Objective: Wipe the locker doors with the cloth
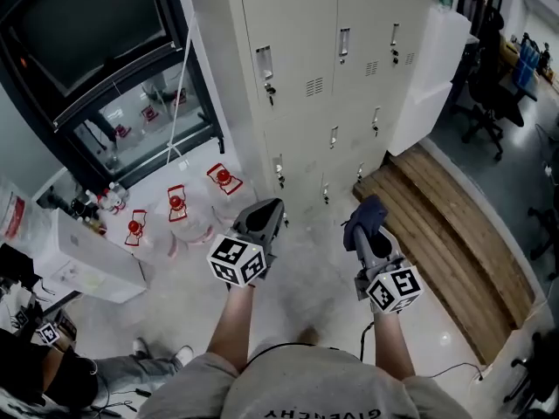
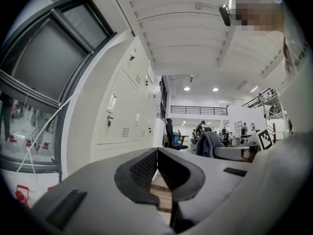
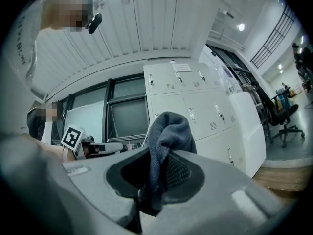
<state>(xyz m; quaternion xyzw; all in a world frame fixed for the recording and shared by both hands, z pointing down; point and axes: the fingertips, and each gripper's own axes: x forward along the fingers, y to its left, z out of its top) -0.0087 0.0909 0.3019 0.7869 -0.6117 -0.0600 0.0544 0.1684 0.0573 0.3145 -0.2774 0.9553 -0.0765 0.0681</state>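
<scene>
A bank of cream locker doors (image 1: 336, 68) stands ahead of me, also seen as lockers (image 2: 127, 111) in the left gripper view and lockers (image 3: 195, 102) in the right gripper view. My right gripper (image 1: 365, 227) is shut on a dark blue-grey cloth (image 1: 367, 212), which bulges up out of the jaws as the cloth (image 3: 168, 136). My left gripper (image 1: 268, 215) is held beside it, jaws together with nothing between them (image 2: 157, 156). Both grippers hang short of the lockers, pointing at the lower doors.
Several red-capped water bottles (image 1: 179, 209) stand on the floor at the left, under a dark window (image 1: 96, 42). A wooden platform (image 1: 445, 225) runs along the right. A white cabinet (image 1: 437, 68) abuts the lockers. A seated person (image 1: 52, 369) is at the lower left.
</scene>
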